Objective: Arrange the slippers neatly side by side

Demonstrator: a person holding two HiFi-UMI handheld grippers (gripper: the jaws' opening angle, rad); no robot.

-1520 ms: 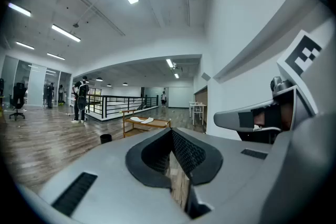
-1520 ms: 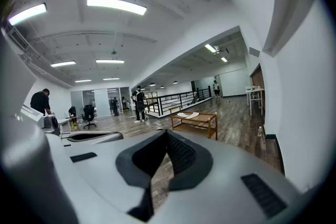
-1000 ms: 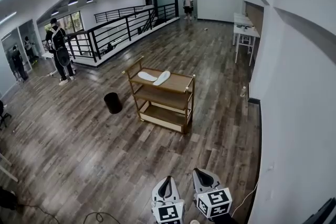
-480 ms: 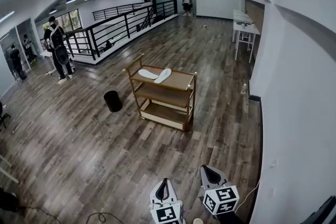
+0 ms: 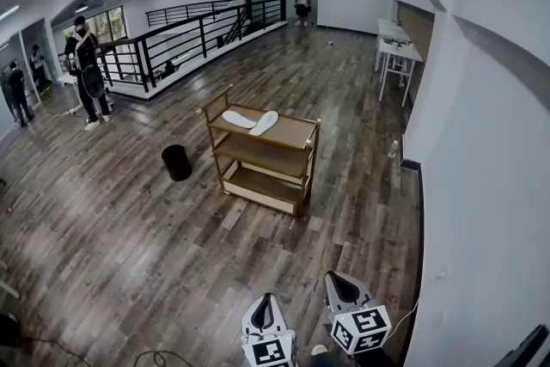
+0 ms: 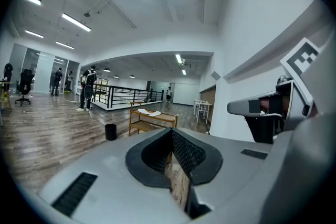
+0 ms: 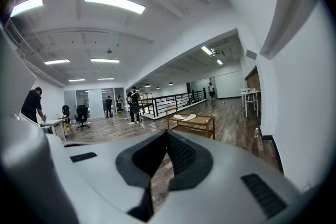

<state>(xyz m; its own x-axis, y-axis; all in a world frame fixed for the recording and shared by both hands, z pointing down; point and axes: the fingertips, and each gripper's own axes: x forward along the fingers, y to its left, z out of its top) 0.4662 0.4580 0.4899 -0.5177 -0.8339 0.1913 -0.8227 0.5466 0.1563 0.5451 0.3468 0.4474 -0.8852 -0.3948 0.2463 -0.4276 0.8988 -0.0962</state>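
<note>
Two white slippers (image 5: pixel 240 119) (image 5: pixel 265 123) lie on the top shelf of a wooden cart (image 5: pixel 292 134), toes apart in a shallow V. They look small in the left gripper view (image 6: pixel 150 112) and the right gripper view (image 7: pixel 184 117). My left gripper (image 5: pixel 263 299) and right gripper (image 5: pixel 333 277) hang at the bottom of the head view, far short of the cart. Both are shut with nothing in them; the fingertips meet in each gripper view (image 6: pixel 171 130) (image 7: pixel 167 132).
A black bin (image 5: pixel 176 162) stands on the wood floor left of the cart. A white wall (image 5: pixel 481 185) runs close on my right, with white tables (image 5: pixel 397 49) along it further on. A black railing (image 5: pixel 185 34) and a person (image 5: pixel 83 69) are at the far left.
Both grippers have sunk a little lower in the head view and the right one has drifted right. The slippers lie as before on the cart.
</note>
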